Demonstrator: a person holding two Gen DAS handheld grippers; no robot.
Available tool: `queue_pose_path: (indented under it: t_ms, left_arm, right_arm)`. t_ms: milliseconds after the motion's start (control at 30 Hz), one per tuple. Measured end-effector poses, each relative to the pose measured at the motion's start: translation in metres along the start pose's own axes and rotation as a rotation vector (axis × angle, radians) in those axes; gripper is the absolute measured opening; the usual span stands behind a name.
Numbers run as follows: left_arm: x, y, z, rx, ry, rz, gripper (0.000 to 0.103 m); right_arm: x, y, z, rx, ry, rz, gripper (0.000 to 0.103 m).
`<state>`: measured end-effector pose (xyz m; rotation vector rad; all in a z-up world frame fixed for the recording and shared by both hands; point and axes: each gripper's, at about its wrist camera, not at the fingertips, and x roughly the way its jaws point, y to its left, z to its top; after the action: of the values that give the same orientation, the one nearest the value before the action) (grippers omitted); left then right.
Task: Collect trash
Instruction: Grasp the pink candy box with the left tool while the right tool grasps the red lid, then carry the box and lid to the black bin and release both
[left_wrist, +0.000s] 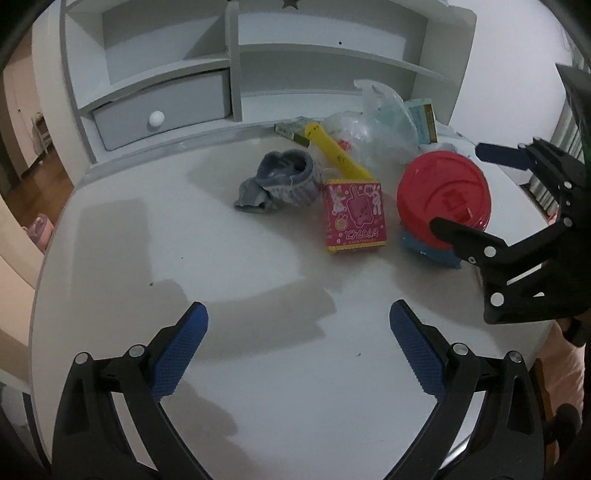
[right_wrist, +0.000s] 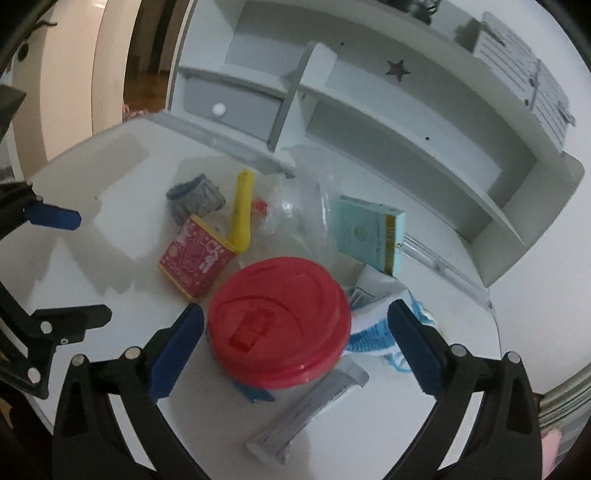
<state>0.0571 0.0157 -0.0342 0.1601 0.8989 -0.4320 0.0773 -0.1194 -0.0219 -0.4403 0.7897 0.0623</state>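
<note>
Clutter sits bunched toward the back right of the white tabletop (left_wrist: 258, 369), and collecting has not yet taken anything: both grippers are empty. The right gripper (right_wrist: 295, 345) hangs with its jaws spread as wide as they go on either side of the red-lidded cup (right_wrist: 279, 325), one blue pad close by the lid's left rim and the other well clear on the right, neither pressing. I judge this the reach for the first item; the next move would be to sink lower, so the pads meet the cup body rather than the overhanging lid, and then close. A grey sachet (right_wrist: 306, 410) lies nearest the front edge, partly under the cup, and a blue knitted piece (right_wrist: 369, 332) lies just beside the right pad, so either could be caught in the closing. The left gripper (left_wrist: 299, 347) is also wide open, over bare surface near the front edge with nothing between its pads. Farther in lie a pink carton (left_wrist: 354, 219), touching a yellow tube (left_wrist: 334, 151), and a grey sock (left_wrist: 280, 182) left of them. Behind, toward the back edge, a clear plastic bag (left_wrist: 373, 129) slumps beside a teal box (right_wrist: 371, 234), under the shelf unit (left_wrist: 236, 62). No bin or trash bag held open is visible.
</note>
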Motion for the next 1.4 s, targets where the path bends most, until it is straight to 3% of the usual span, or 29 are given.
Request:
queue_pose_path:
  t_ms: [133, 167, 467, 633, 700, 800, 867, 967, 1167, 1267, 1400]
  left_arm:
    - [0.014, -0.005, 0.01, 0.005, 0.01, -0.022, 0.096]
    - [0.016, -0.007, 0.011, 0.006, 0.011, -0.023, 0.096]
    - [0.035, -0.025, 0.033, 0.011, 0.001, -0.024, 0.096]
    - [0.044, -0.038, 0.045, 0.028, -0.026, 0.033, 0.095]
    - [0.047, -0.041, 0.046, 0.038, -0.025, 0.055, 0.089]
    - [0.055, -0.039, 0.046, 0.016, 0.01, 0.046, 0.065]
    - [0.052, -0.039, 0.046, 0.013, 0.001, 0.065, 0.041]
    - [0.035, -0.035, 0.044, -0.036, -0.014, 0.042, 0.041]
    - [-0.002, -0.047, 0.042, -0.01, -0.068, 0.057, 0.041]
    - [-0.013, -0.073, 0.046, 0.046, -0.087, 0.019, 0.041]
    - [-0.017, -0.136, 0.053, 0.167, -0.13, -0.088, 0.041]
  right_arm:
    - [0.011, 0.004, 0.0, -0.027, 0.019, 0.009, 0.094]
    - [0.012, 0.005, 0.0, -0.037, 0.023, -0.001, 0.078]
    - [-0.038, -0.044, -0.012, 0.169, -0.072, 0.05, 0.078]
    - [-0.062, -0.059, -0.033, 0.234, -0.088, 0.058, 0.078]
    - [-0.071, -0.062, -0.042, 0.248, -0.095, 0.05, 0.078]
    - [-0.081, -0.068, -0.055, 0.273, -0.099, 0.043, 0.078]
    - [-0.088, -0.072, -0.064, 0.29, -0.104, 0.034, 0.078]
    - [-0.101, -0.087, -0.084, 0.349, -0.108, 0.021, 0.078]
    - [-0.119, -0.135, -0.138, 0.534, -0.096, -0.013, 0.078]
    - [-0.133, -0.171, -0.184, 0.676, -0.078, -0.074, 0.078]
    - [-0.154, -0.208, -0.248, 0.843, -0.048, -0.186, 0.078]
